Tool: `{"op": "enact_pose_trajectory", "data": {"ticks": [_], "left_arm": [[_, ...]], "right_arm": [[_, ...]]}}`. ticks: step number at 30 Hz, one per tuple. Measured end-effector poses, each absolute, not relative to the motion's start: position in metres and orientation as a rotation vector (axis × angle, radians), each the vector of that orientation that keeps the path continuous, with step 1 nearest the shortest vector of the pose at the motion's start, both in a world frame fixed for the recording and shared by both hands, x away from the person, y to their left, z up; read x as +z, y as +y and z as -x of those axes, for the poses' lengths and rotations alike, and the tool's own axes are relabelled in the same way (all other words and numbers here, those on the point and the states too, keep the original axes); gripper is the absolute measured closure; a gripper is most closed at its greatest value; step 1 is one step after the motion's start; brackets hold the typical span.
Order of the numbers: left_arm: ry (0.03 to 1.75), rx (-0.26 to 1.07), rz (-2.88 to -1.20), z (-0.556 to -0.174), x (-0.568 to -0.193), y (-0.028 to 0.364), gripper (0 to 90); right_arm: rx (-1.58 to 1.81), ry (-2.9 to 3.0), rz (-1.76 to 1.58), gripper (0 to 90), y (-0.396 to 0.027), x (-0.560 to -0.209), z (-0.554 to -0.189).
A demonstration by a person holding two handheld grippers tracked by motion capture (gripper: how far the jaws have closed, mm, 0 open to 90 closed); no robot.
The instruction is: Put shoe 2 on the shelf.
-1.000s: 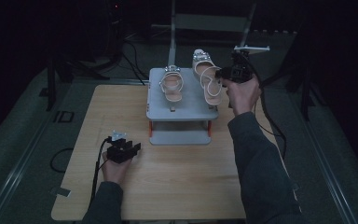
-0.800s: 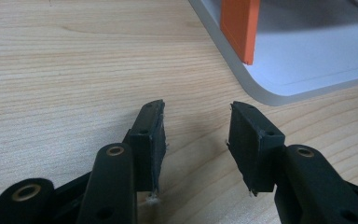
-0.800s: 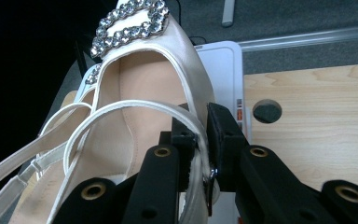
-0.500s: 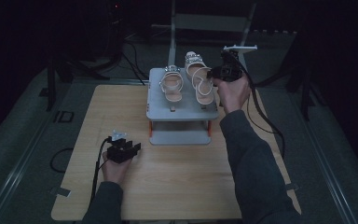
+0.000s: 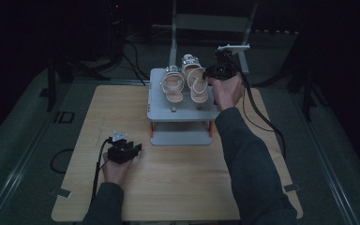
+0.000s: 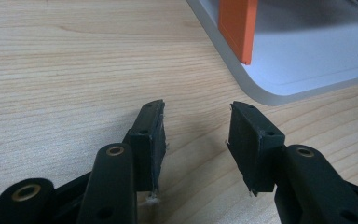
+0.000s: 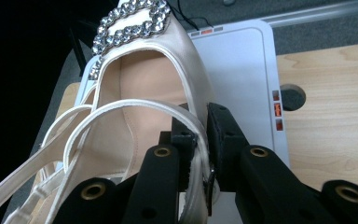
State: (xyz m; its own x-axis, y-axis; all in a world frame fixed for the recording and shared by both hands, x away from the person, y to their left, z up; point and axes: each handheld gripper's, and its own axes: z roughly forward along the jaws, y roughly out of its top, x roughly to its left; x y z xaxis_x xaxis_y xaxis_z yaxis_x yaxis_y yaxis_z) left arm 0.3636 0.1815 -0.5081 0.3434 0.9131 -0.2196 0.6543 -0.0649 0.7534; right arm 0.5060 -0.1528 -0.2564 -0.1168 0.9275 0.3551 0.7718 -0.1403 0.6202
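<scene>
Gripping the side strap of a cream satin sandal [image 7: 135, 107], the right gripper [image 7: 204, 154] has its jaws pressed together on that strap, near the heel end of the shoe. A rhinestone buckle [image 7: 130, 21] sits over the toe (no brand mark or lettering can be read on the shoe). In the high view this sandal [image 5: 196, 84] rests on top of a grey two-tier stand [image 5: 180, 112], just beside its twin [image 5: 173, 86]. The stand has orange posts [image 6: 235, 28] and sits on a wooden table [image 5: 122, 187]. Well apart from the shoes, the left gripper [image 6: 196, 135] lies low on the tabletop, jaws apart with nothing between them.
</scene>
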Motion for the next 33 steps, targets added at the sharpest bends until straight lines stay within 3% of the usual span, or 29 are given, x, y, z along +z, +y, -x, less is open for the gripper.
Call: {"op": "enact_pose_trajectory", "data": {"ticks": [33], "left_arm": [[1.389,0.398,-1.789,-0.364,-0.508,0.181,55.8]], "right_arm": [[0.988,1.989,-2.059,82.1,-0.155,-0.277,-0.531]]}}
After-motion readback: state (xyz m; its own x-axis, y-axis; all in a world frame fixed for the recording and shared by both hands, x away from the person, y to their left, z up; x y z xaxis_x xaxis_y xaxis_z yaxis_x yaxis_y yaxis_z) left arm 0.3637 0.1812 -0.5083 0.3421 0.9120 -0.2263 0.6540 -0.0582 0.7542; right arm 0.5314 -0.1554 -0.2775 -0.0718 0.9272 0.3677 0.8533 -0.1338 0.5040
